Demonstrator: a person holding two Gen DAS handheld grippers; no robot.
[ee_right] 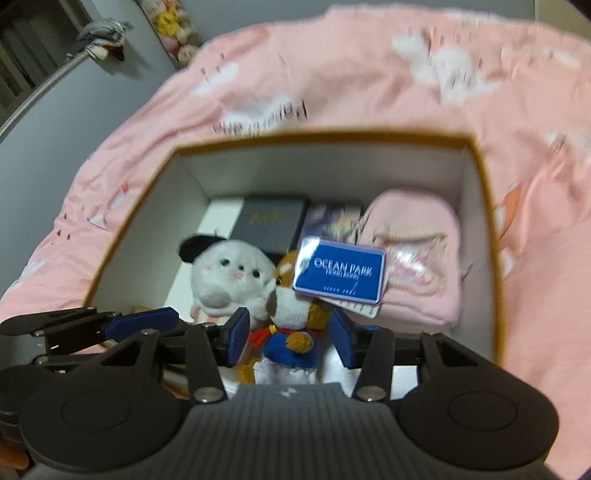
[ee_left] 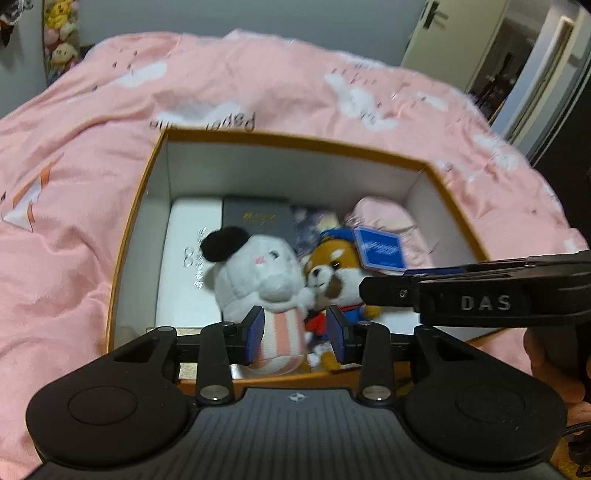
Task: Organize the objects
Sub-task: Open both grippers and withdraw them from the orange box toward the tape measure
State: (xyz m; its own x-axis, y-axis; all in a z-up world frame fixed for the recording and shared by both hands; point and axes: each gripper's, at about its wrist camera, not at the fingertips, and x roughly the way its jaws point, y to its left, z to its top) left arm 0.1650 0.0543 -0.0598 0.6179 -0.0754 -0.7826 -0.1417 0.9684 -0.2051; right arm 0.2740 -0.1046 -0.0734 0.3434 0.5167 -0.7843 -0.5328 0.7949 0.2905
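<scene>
Left tongs (ee_left: 295, 334) part-open around white plush (ee_left: 258, 273); right tongs (ee_right: 291, 339) part-open around brown plush (ee_right: 291, 321), grip unclear.

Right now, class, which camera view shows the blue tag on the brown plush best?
The right wrist view: the blue tag faces the camera and OCEAN PARK reads clearly. The left wrist view shows it smaller, angled, its print blurred.

Pink bedspread (ee_left: 258, 85) with white cloud print, rumpled, covering the whole bed. Dark lettering on it, upside down, partly blurred. Grey wall (ee_left: 229, 14) behind. Strip of stacked plush toys (ee_left: 61, 33) at far left against wall, yellow and pink, detail too small to tell. White door (ee_left: 454, 33) at upper right, ajar onto a dim room. Grey cloth (ee_right: 105, 37) draped on a metal rail (ee_right: 40, 88), right-wrist view, upper left.
</scene>
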